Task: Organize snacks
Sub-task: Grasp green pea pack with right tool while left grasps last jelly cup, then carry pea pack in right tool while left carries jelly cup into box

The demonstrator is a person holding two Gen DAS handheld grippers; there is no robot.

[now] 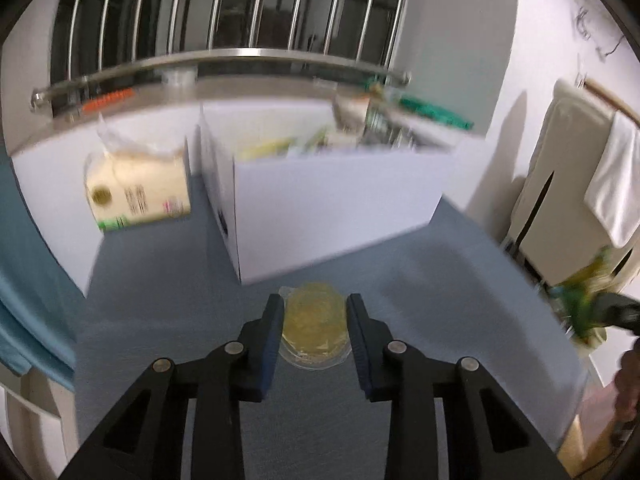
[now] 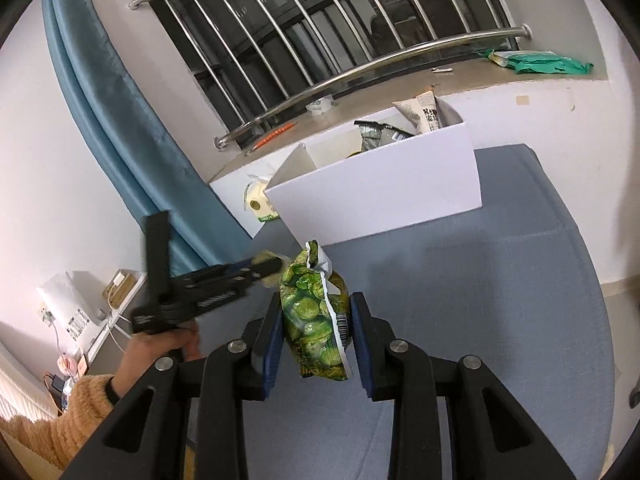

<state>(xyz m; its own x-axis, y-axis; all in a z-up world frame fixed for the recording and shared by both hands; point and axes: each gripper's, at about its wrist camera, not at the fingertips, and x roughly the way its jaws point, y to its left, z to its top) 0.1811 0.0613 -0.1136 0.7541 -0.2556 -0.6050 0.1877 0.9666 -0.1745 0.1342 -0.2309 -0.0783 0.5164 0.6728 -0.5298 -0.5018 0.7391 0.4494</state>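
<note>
My left gripper [image 1: 315,304] is shut on a round yellow cake in clear wrap [image 1: 314,322], held between its blue pads above the blue-grey table [image 1: 160,300], just in front of the white box [image 1: 340,204]. My right gripper [image 2: 316,302] is shut on a green snack bag [image 2: 314,316], held upright over the table [image 2: 500,300], short of the white box [image 2: 380,196]. The box holds several snack packets [image 2: 420,114]. In the right wrist view the left gripper [image 2: 272,268] shows side on with the yellow cake at its tip. The green bag also shows at the right edge of the left wrist view [image 1: 584,292].
A cream tissue pack [image 1: 138,192] lies left of the box against the low white wall. A sill behind carries a green packet [image 2: 540,62] and an orange pen [image 2: 276,134], below a barred window. A blue curtain [image 2: 120,120] hangs at left.
</note>
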